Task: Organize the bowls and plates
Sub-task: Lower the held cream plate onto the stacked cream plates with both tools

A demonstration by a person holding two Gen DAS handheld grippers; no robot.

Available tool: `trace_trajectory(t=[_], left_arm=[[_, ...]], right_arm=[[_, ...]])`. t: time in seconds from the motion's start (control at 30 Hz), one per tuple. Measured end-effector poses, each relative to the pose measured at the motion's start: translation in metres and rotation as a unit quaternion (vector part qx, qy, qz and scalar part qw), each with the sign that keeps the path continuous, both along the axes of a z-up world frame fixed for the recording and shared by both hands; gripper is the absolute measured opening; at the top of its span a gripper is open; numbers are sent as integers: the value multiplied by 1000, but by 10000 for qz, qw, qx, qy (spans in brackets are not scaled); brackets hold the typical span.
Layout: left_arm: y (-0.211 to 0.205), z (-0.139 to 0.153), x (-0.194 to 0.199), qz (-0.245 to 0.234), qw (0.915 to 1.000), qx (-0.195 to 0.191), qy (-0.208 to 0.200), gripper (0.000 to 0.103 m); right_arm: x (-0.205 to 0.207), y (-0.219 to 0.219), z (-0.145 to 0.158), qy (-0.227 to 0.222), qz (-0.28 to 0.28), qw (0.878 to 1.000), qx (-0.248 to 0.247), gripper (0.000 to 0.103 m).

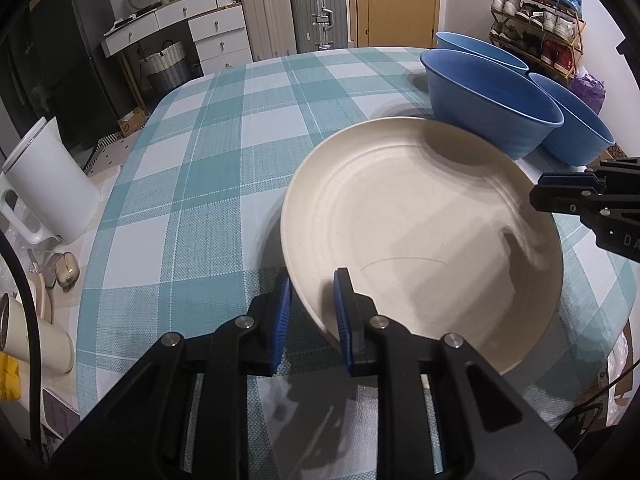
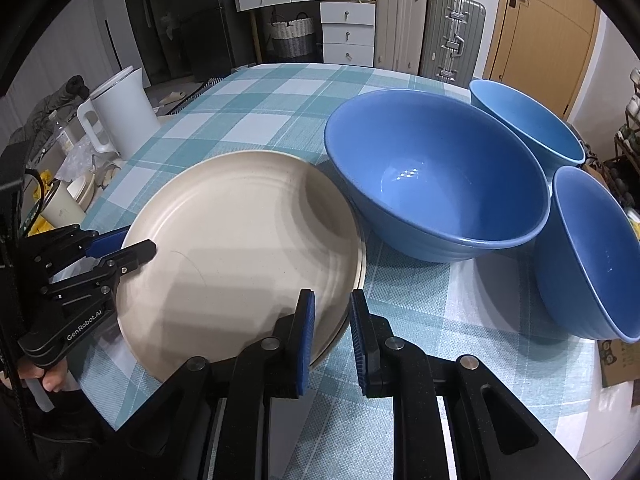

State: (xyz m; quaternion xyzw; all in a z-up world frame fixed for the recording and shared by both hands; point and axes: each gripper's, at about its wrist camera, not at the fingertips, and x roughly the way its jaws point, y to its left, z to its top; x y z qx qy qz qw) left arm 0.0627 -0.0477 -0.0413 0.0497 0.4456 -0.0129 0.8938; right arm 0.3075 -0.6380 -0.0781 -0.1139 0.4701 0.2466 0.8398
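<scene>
A cream plate [image 1: 420,216] lies over the near part of the checked tablecloth [image 1: 200,160]. My left gripper [image 1: 313,300] is shut on its near rim. In the right wrist view, the same cream plate [image 2: 240,248] has my right gripper [image 2: 332,316] shut on its near right edge, and the left gripper [image 2: 138,242] clamps its left edge. A second rim [image 2: 362,264] shows just under the plate's right side. The right gripper [image 1: 538,196] also appears at the plate's far right. Three blue bowls [image 2: 436,184] [image 2: 524,120] [image 2: 592,256] stand upright beside the plate.
A white kettle [image 1: 48,184] and a cream cup [image 2: 60,210] stand off the table's left side. Suitcases [image 1: 316,12], white drawers [image 1: 216,36] and a shoe rack [image 1: 536,20] line the far wall. Bare checked cloth stretches left of and behind the plate.
</scene>
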Motion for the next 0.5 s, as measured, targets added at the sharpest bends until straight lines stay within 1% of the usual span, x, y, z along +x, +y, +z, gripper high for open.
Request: trace_trajectory(t=[0.27,0.43,0.47,0.5], left_arm=[[0,0,0,27,10000,-40,20,18],[6,1,1,54,9996,-268,96,18],[7,3,0,58,9994,-334,99,19],[10,5,-1,55,9991,-422,83,22]], right_arm=[[1,-2,0,50,4,10000,53,17],[2,-1,2,117,33,9999,54,21],[2,-1,3,121,43,9999,60,21],[1,-1,4,122,63,9999,67,23]])
